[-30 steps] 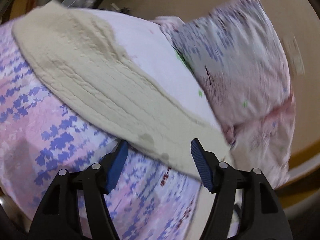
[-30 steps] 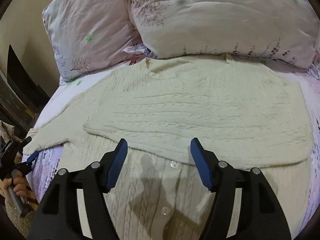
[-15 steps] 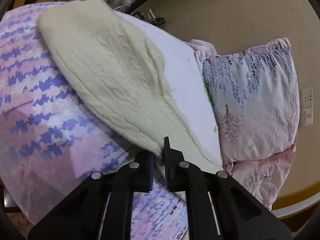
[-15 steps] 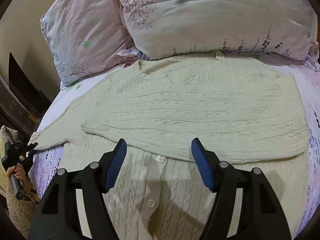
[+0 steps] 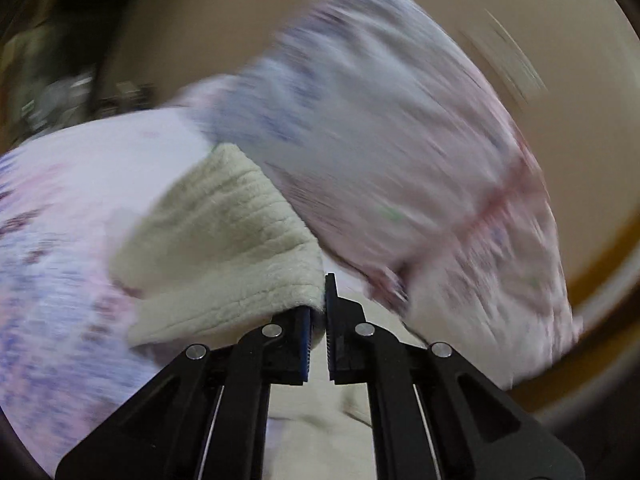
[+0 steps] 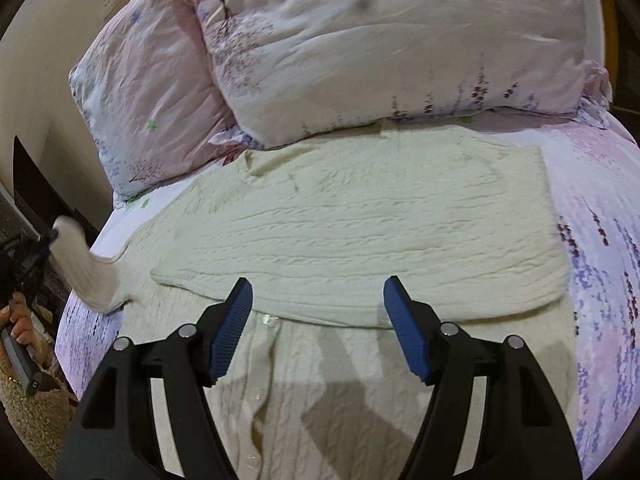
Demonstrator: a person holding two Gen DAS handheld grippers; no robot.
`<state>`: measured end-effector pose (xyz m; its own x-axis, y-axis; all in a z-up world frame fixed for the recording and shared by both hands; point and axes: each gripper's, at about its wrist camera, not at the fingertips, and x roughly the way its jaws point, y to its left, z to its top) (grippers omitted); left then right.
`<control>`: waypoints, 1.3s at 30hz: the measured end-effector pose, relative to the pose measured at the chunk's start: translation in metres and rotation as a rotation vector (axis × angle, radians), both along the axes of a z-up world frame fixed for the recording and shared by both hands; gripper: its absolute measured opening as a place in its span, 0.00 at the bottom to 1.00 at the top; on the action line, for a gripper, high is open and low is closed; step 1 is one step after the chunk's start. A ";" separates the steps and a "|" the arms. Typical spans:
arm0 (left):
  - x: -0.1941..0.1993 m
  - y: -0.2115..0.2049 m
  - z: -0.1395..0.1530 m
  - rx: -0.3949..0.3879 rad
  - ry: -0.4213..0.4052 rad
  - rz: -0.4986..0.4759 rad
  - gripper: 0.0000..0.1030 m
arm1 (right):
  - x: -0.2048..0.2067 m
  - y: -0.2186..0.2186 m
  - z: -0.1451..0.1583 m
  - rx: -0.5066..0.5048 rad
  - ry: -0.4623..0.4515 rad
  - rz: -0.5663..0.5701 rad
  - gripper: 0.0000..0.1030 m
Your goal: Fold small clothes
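A cream cable-knit cardigan lies spread on the bed, one sleeve folded across its chest and its buttons toward me. Its other sleeve is lifted off the bedspread, with my left gripper shut on the cuff end. In the right wrist view that same sleeve hangs up at the far left from the left gripper. My right gripper hovers open above the cardigan's front, nothing between its fingers.
Two pink floral pillows lean against the wall behind the cardigan. The floral bedspread shows on both sides. A person's hand grips the left tool's handle beside dark furniture at the bed's left edge.
My left gripper went from open over the sleeve to shut on its cuff, then rose and swung toward the pillows with it. The right gripper drifted slightly and stayed open.
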<state>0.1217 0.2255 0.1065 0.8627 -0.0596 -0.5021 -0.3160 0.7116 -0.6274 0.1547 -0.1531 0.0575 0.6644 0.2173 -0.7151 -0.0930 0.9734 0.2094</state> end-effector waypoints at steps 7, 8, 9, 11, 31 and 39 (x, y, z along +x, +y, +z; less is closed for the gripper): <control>0.075 -0.162 -0.028 0.132 0.084 -0.416 0.05 | -0.008 -0.026 -0.005 0.007 0.002 -0.058 0.66; 0.077 -0.176 -0.034 0.147 0.099 -0.453 0.05 | -0.009 -0.029 -0.005 0.007 0.001 -0.067 0.66; 0.081 -0.193 -0.041 0.162 0.119 -0.495 0.05 | -0.011 -0.033 -0.006 0.005 0.001 -0.077 0.66; 0.089 -0.226 -0.059 0.193 0.167 -0.595 0.05 | -0.012 -0.042 -0.006 0.000 0.003 -0.101 0.66; 0.034 -0.066 -0.083 -0.139 0.128 -0.376 0.49 | -0.007 0.137 0.006 -0.281 -0.159 0.504 0.48; 0.040 -0.056 -0.115 -0.204 0.188 -0.372 0.39 | 0.023 0.195 -0.040 -0.409 -0.069 0.549 0.38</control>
<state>0.1621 0.1697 -0.0086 0.6591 -0.4616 -0.5937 -0.1848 0.6659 -0.7228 0.1781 0.0420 0.0179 0.5821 0.2569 -0.7714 -0.5950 0.7813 -0.1887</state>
